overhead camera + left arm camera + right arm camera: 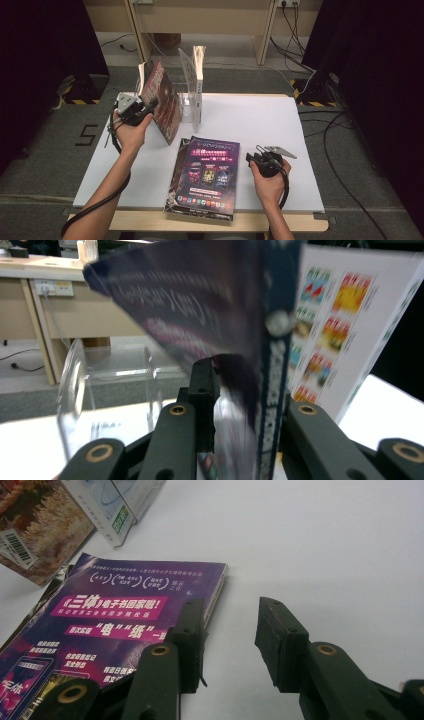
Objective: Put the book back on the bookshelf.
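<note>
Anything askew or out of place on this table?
Yes: the dark magazine in the left gripper leans steeply beside the clear stand rather than upright like the white book there. The flat purple magazine overhangs the table's near edge.

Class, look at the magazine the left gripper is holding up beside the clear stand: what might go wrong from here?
1. The left gripper holds the tilted magazine by one edge only; it may slip or flop over.
2. Swinging it in could knock the clear stand or the white book standing in it.
</note>
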`<state>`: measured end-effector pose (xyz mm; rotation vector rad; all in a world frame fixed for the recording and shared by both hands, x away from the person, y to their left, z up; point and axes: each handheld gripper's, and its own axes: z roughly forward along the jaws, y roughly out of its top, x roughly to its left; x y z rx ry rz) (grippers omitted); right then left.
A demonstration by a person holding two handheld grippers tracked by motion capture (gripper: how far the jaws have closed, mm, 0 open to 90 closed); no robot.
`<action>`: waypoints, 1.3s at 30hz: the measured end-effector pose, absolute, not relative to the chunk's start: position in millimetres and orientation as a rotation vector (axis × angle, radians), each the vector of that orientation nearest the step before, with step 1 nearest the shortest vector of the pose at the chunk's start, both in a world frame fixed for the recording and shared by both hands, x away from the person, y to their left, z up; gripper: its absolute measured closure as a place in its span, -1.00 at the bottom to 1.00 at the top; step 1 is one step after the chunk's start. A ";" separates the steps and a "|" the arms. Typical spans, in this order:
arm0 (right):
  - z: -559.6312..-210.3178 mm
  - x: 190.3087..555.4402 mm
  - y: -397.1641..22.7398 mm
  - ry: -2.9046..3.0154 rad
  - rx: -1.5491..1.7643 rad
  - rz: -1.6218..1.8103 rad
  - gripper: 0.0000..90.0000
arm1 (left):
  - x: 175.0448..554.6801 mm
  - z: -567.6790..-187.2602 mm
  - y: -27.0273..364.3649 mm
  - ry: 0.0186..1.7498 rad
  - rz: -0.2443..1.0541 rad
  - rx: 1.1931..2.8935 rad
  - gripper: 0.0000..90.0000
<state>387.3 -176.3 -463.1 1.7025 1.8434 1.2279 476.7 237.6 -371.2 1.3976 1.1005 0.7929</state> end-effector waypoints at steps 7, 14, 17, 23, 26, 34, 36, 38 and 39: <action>-462.6 387.4 -177.7 1.839 1.713 1.231 0.42 | 483.6 -356.9 229.6 1.107 0.797 1.374 0.72; -463.0 388.0 -178.5 1.843 1.724 1.232 0.41 | 494.8 -345.4 227.0 1.126 0.814 1.391 0.73; -463.8 388.5 -178.7 1.847 1.726 1.232 0.40 | 500.3 -342.6 227.6 1.137 0.806 1.402 0.71; -464.9 389.1 -178.4 1.856 1.729 1.232 0.40 | 501.6 -337.1 227.7 1.168 0.794 1.441 0.83; -464.9 389.5 -179.7 1.854 1.730 1.226 0.40 | 498.4 -335.7 228.4 1.197 0.753 1.450 0.85; -464.7 389.0 -178.7 1.858 1.725 1.231 0.40 | 491.9 -336.1 226.6 1.204 0.748 1.473 0.85; -465.2 389.1 -178.5 1.856 1.730 1.231 0.40 | 490.8 -336.5 225.8 1.198 0.751 1.474 0.86; -465.1 389.0 -178.1 1.856 1.740 1.231 0.40 | 490.7 -336.6 225.7 1.192 0.746 1.471 0.86; -465.2 389.0 -178.1 1.856 1.738 1.232 0.40 | 490.9 -336.7 226.1 1.190 0.747 1.466 0.86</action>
